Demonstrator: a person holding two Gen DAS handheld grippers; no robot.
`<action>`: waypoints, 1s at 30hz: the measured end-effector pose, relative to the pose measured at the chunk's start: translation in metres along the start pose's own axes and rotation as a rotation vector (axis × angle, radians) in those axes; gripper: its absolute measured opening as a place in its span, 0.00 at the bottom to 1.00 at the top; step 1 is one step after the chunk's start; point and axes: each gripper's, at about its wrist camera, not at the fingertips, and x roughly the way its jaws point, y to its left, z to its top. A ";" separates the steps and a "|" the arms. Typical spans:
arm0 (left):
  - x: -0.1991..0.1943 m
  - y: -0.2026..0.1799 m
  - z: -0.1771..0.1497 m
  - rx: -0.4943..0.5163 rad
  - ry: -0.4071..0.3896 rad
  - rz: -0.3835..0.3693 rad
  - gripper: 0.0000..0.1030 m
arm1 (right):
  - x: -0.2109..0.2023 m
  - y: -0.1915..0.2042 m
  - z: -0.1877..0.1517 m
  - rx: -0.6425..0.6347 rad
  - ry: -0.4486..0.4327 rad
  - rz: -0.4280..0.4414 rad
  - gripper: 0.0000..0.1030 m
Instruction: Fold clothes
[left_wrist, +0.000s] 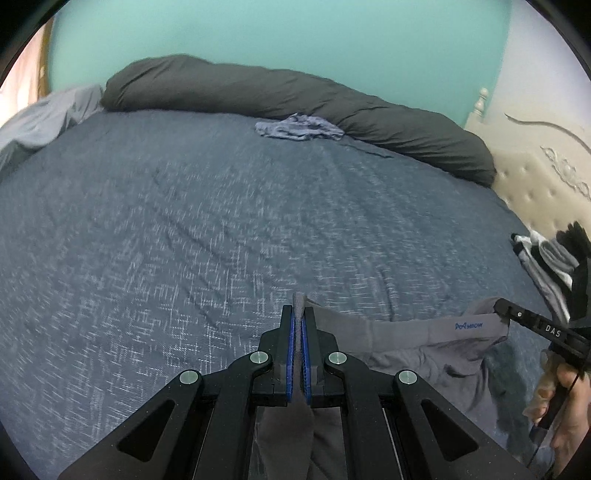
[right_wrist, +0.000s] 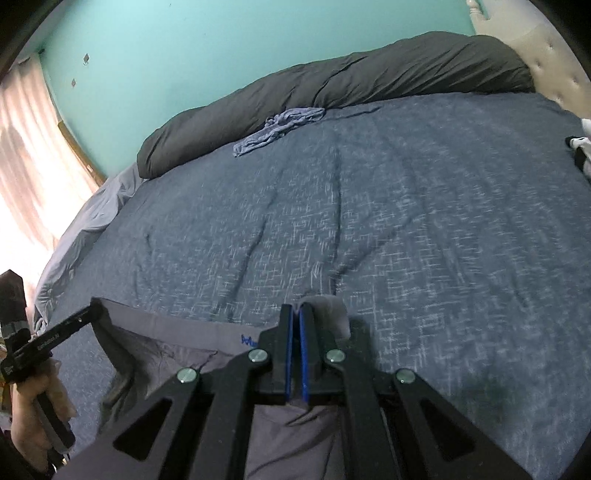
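A grey garment (left_wrist: 406, 332) with a blue logo on its waistband hangs stretched between both grippers, just above the blue bedspread (left_wrist: 184, 221). My left gripper (left_wrist: 297, 314) is shut on one end of the waistband, and grey cloth sticks out past its blue pads. The right wrist view shows the same garment (right_wrist: 177, 332) with my right gripper (right_wrist: 296, 314) shut on the other end. Each gripper also appears in the other's view: the right gripper (left_wrist: 498, 306) at the far right, the left gripper (right_wrist: 94, 308) at the far left. The garment's lower part hangs hidden below the grippers.
A rolled dark grey duvet (left_wrist: 258, 88) lies along the far side of the bed, with a crumpled blue garment (left_wrist: 299, 127) in front of it. A black-and-white pile of clothes (left_wrist: 546, 254) sits at the right edge by the cream headboard (left_wrist: 535, 177).
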 end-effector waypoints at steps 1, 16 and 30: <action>0.003 0.003 0.000 -0.008 0.004 0.000 0.03 | 0.002 -0.004 0.000 0.024 0.002 0.010 0.06; 0.010 0.027 -0.002 -0.096 0.016 0.018 0.03 | 0.003 -0.042 0.004 0.223 -0.012 0.038 0.42; 0.001 0.029 -0.001 -0.120 0.009 -0.003 0.03 | 0.024 -0.043 -0.009 0.292 0.099 0.075 0.07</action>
